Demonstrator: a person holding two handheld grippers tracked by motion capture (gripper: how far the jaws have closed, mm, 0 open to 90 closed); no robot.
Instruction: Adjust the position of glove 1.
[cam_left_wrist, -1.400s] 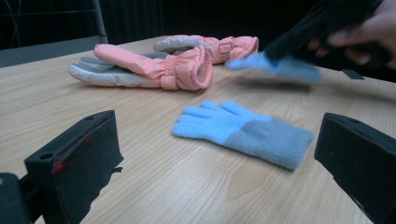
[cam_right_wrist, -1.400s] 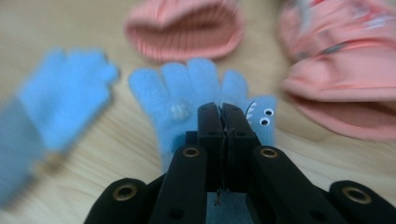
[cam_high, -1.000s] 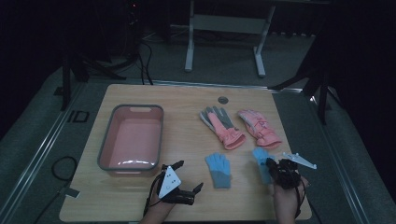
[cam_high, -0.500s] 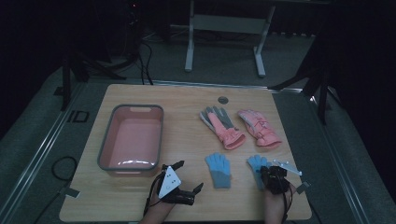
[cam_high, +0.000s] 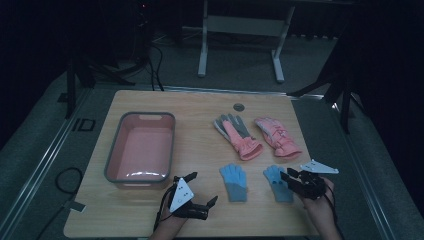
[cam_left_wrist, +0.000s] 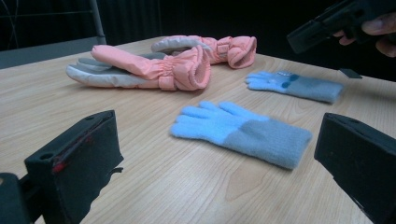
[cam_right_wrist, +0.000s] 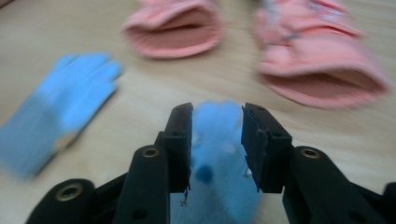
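Worktop (cam_high: 200, 115): pink basin (cam_high: 141, 150) at 9 o'clock, holding nothing. Pink gloves (cam_high: 240, 135) at 1 o'clock, untouched. Blue gloves: left one (cam_high: 235, 181) lay free; right one (cam_high: 278, 182) at 5 o'clock, between right tool (cam_high: 289, 179) jaws, not yet clenched. Left tool (cam_high: 202, 189) released, idle.

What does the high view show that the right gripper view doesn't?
High view alone: the pink tub, the left gripper and the whole table. Right gripper view alone: a close look along its own jaws, apart, with the right blue glove between them. Both share the two blue gloves and the two pink gloves.
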